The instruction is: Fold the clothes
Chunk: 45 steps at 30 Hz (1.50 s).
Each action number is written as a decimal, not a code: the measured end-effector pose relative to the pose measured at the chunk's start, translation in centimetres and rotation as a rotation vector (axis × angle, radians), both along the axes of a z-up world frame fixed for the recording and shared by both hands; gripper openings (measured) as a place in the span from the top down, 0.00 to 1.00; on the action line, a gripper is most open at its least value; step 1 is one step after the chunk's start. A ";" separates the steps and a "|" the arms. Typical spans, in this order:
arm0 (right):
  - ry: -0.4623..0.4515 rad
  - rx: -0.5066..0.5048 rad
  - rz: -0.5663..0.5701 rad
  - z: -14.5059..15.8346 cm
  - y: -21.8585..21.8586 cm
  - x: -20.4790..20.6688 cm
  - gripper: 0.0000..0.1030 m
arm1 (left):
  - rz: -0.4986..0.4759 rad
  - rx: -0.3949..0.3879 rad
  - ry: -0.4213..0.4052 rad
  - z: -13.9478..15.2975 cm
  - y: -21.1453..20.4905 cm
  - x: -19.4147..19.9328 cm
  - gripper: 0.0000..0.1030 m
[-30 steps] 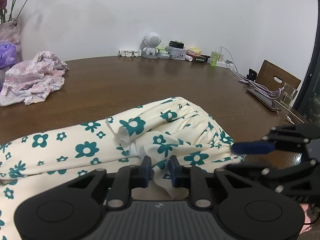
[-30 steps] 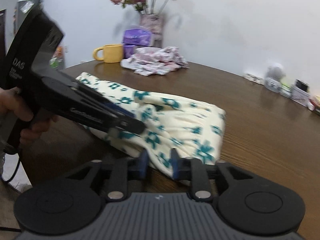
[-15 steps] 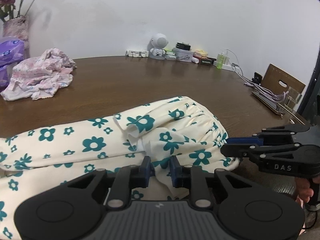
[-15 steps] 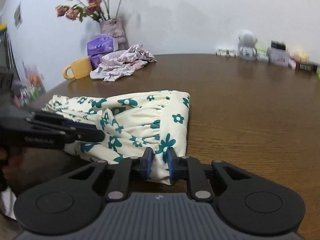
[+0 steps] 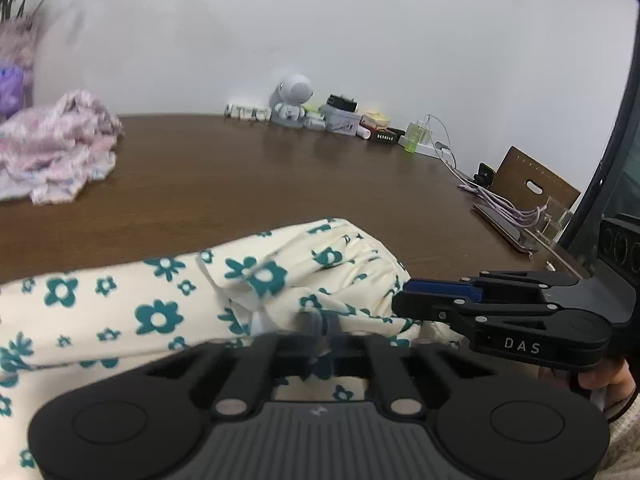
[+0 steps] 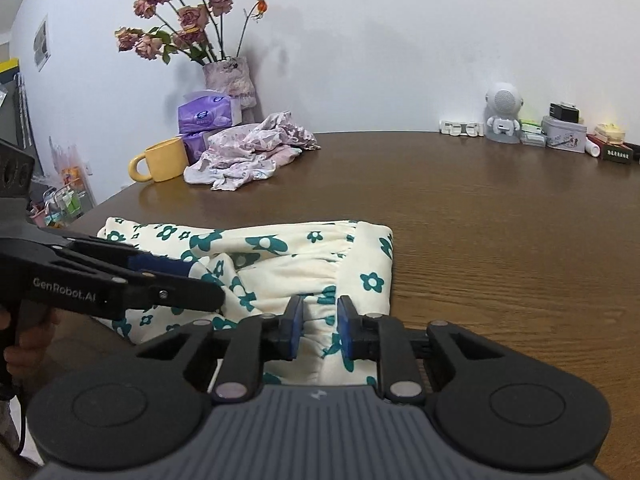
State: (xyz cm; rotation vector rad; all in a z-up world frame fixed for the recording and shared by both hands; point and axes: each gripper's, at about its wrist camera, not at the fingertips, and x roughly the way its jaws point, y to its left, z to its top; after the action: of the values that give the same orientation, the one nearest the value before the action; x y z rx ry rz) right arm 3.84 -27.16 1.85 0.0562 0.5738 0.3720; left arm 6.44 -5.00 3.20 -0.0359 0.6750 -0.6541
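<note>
A cream garment with teal flowers (image 5: 152, 312) (image 6: 280, 248) lies folded near the front edge of the brown table (image 6: 500, 220). My left gripper (image 5: 318, 326) is blurred, its jaws drawn together and shut on a raised fold of the fabric. In the right wrist view it reaches in from the left (image 6: 208, 284) onto that fold. My right gripper (image 6: 320, 332) holds the gathered waistband edge between its blue pads. Its jaws are opening slightly, and cloth fills the gap. Seen from the left wrist, the right gripper (image 5: 404, 300) comes in from the right at the garment's end.
A crumpled pink garment (image 6: 248, 152) lies at the far left, beside a yellow mug (image 6: 164, 159), purple tissue packs (image 6: 208, 114) and a flower vase (image 6: 230, 80). A white robot figurine (image 6: 503, 112) and small boxes line the wall. Cables and a phone (image 5: 504, 220) lie at the right edge.
The left jaws have closed onto the fabric fold. The right gripper has rolled level and shifted along the garment's end, closing in on the waistband edge.
</note>
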 end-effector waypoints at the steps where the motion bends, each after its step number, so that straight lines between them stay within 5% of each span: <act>1: -0.001 0.005 -0.007 -0.1 -0.1 -0.1 0.81 | 0.001 0.011 -0.020 0.1 0.1 -0.2 0.97; 6: -0.023 0.008 -0.024 -0.2 0.0 -0.6 0.79 | 0.024 0.014 -0.035 -0.1 1.5 -0.7 0.97; 9: -0.031 0.032 -0.011 0.2 -0.6 -1.1 0.74 | -0.015 -0.029 -0.020 0.4 2.4 -1.6 0.69; 10: -0.035 0.033 -0.004 0.4 -1.0 -1.4 0.72 | -0.032 -0.039 -0.021 0.7 2.7 -2.1 0.51; 14: -0.038 -0.015 0.050 1.4 -2.3 -3.2 0.64 | -0.122 0.059 -0.093 1.0 1.0 -4.4 0.31; 16: -0.033 -0.083 0.082 1.6 -2.3 -4.1 0.58 | -0.166 0.118 -0.117 0.8 -0.2 -5.1 0.29; 19: -0.014 -0.188 0.117 0.9 -1.5 -4.6 0.56 | -0.163 0.224 -0.154 0.1 -2.0 -5.0 0.34; 22: -0.022 -0.238 0.121 0.2 -0.8 -4.6 0.54 | -0.150 0.318 -0.178 -0.6 -3.2 -4.6 0.90; 38: -0.105 -0.316 0.220 0.0 1.6 -3.2 0.54 | -0.066 0.288 -0.281 1.1 -2.3 -4.4 0.95; 43: -0.083 -0.350 0.210 -0.1 2.1 -2.0 0.86 | -0.059 0.289 -0.223 -0.1 -1.6 -4.7 0.95; 45: -0.100 -0.357 0.203 0.1 2.3 -2.1 0.90 | -0.050 0.283 -0.204 -0.4 -1.1 -4.8 0.94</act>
State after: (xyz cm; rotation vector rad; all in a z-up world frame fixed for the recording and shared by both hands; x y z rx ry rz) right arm 1.75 -24.85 1.94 -0.3645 0.5406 0.4618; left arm 1.64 -6.08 2.76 0.3071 0.5670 -0.5957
